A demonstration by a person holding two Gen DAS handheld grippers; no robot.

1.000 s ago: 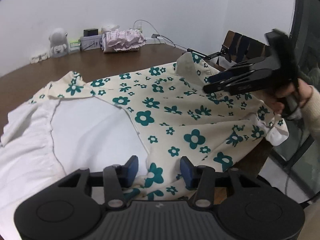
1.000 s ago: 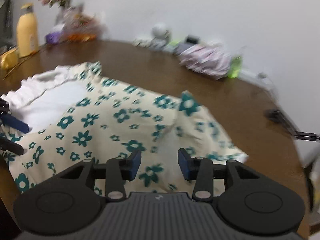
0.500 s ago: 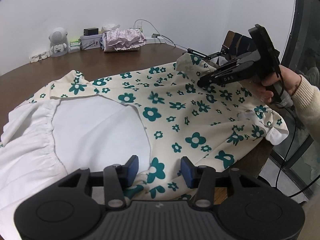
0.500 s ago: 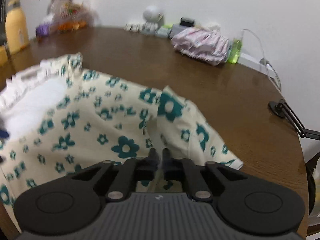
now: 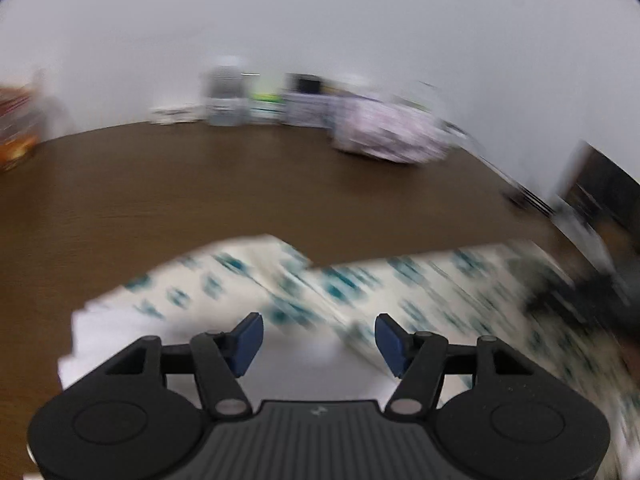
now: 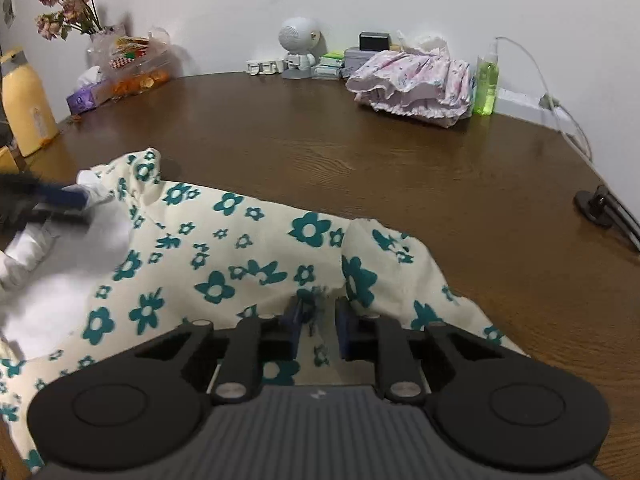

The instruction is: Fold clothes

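A cream garment with teal flowers (image 6: 224, 268) and a white inner layer (image 6: 52, 280) lies on the brown table (image 6: 360, 168). My right gripper (image 6: 318, 320) is shut on a fold of the flowered garment near its right side. My left gripper (image 5: 318, 340) is open over the white part of the garment (image 5: 420, 292); this view is blurred by motion. It also shows as a dark blur at the left edge of the right wrist view (image 6: 36, 204).
A folded pink garment (image 6: 412, 80), a green spray bottle (image 6: 486, 80), a white round gadget (image 6: 298, 48), small boxes, a tissue pack, snacks and dried flowers (image 6: 64, 4) line the back wall. A yellow bottle (image 6: 26, 104) stands at the left. A black clamp (image 6: 608, 210) sits at the right edge.
My left gripper has swung fast to the left across the garment, so its view is blurred. My right gripper stays shut on the flowered fabric and has pulled it closer.
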